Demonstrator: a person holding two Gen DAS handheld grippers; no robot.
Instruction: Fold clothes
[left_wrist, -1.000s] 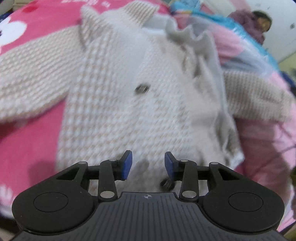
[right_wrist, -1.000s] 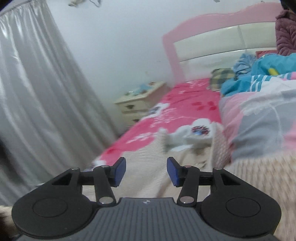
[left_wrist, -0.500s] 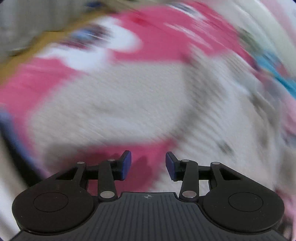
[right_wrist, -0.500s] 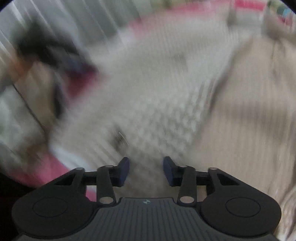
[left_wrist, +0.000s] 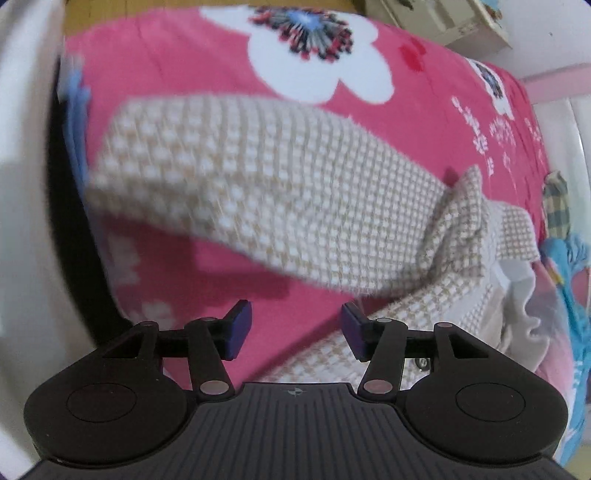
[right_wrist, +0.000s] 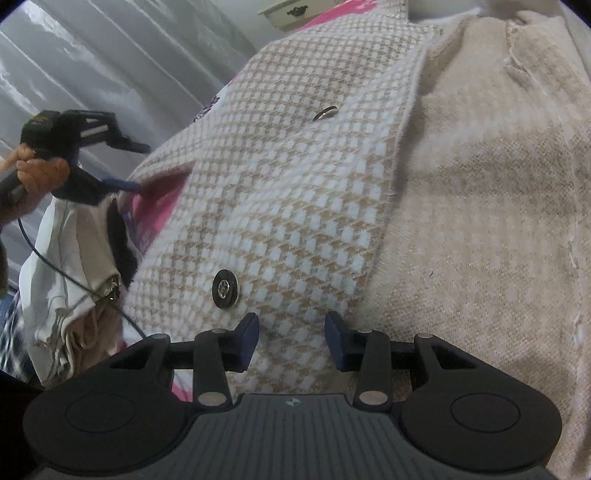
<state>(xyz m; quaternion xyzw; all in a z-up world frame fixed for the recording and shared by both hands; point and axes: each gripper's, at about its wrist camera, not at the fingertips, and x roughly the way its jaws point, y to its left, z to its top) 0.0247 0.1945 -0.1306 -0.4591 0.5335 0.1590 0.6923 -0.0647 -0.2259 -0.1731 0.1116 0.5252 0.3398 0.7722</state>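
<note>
A beige-and-white checked knit jacket (right_wrist: 295, 184) lies open on the bed, its plain beige lining (right_wrist: 480, 221) turned up on the right. My right gripper (right_wrist: 291, 339) hovers open just over the front panel, close to a dark round button (right_wrist: 225, 288); its pads press on nothing. The jacket's sleeve (left_wrist: 258, 184) stretches across the pink flowered sheet (left_wrist: 221, 55). My left gripper (left_wrist: 291, 332) is over bare sheet between the sleeve and the jacket's body (left_wrist: 424, 332). Its jaws are opening with nothing between them. In the right wrist view a hand holds the left gripper (right_wrist: 129, 166) at the jacket's left edge.
A cream nightstand (left_wrist: 443, 18) stands beyond the bed's far corner, and a grey curtain (right_wrist: 92, 55) hangs behind. Blue clothing (left_wrist: 569, 266) is piled at the right. White and beige cloth (right_wrist: 55, 258) hangs at the bed's left edge, with a thin cable across it.
The left view swung from the jacket's buttoned front to its sleeve on the sheet, and its jaws now stand wider. The right gripper dropped from looking across the bed to just above the jacket.
</note>
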